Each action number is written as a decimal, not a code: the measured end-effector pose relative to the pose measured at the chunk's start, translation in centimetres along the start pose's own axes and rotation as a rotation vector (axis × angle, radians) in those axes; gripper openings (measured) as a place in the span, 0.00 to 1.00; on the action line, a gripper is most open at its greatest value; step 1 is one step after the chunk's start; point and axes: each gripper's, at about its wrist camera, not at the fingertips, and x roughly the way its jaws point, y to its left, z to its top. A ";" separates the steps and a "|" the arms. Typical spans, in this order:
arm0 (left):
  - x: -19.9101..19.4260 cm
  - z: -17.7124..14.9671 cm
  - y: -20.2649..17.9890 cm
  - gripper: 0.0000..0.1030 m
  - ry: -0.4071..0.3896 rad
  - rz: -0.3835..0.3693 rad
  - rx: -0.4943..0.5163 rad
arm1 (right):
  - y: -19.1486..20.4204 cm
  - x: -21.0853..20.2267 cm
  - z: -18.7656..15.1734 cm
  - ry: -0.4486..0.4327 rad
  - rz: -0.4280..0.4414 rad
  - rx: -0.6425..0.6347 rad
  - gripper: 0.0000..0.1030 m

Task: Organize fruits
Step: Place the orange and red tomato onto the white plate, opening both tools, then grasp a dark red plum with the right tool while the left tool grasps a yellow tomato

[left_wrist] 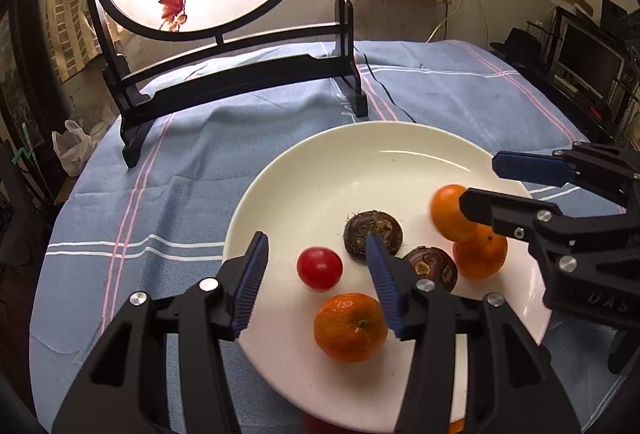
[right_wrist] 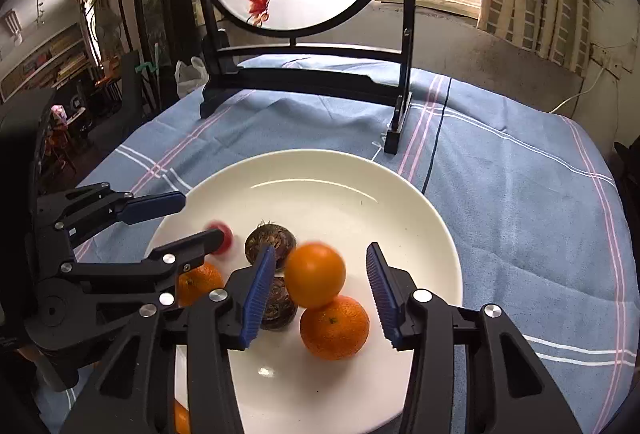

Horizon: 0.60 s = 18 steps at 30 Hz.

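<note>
We are putting fruit on the plate (left_wrist: 320, 162). Both grippers hang over it, tilted down toward the food.

The left gripper (left_wrist: 320, 274) has its jaws apart. Nothing is squeezed between them. A tomato (left_wrist: 319, 268) lies on the plate in the gap, and no pad touches it. A near orange (left_wrist: 350, 326) sits just below it. Two brown bulbs (left_wrist: 374, 234) sit behind, close together.

The right gripper (right_wrist: 320, 290) has its jaws apart too. A top orange (right_wrist: 315, 274) is in the gap, looks blurry and seems loose. It is just above a low orange (right_wrist: 334, 328), and may be touching it. We think it can roll off.

To do this well, we should let go low, so the fruit does not bounce. We should wait for the top orange to come to rest. Then we should lift each gripper up and back, so a finger does not bump the pile. More fruit peeks out under the near rim of the plate, so the job is likely not done. The cloth (right_wrist: 520, 194) under the plate is wrinkled.
</note>
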 end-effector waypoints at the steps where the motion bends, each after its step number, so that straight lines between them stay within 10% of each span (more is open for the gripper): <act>1: -0.4 0.0 0.1 0.49 -0.005 -0.010 -0.001 | 0.0 -0.4 0.0 -0.005 0.005 -0.006 0.47; 10: -5.4 -2.2 1.8 0.58 -0.066 -0.029 -0.010 | 2.7 -6.8 -4.8 -0.007 0.066 -0.113 0.48; 18: -10.5 -7.3 2.8 0.61 -0.076 -0.067 0.016 | 6.6 -8.7 -13.8 0.166 0.159 -0.180 0.47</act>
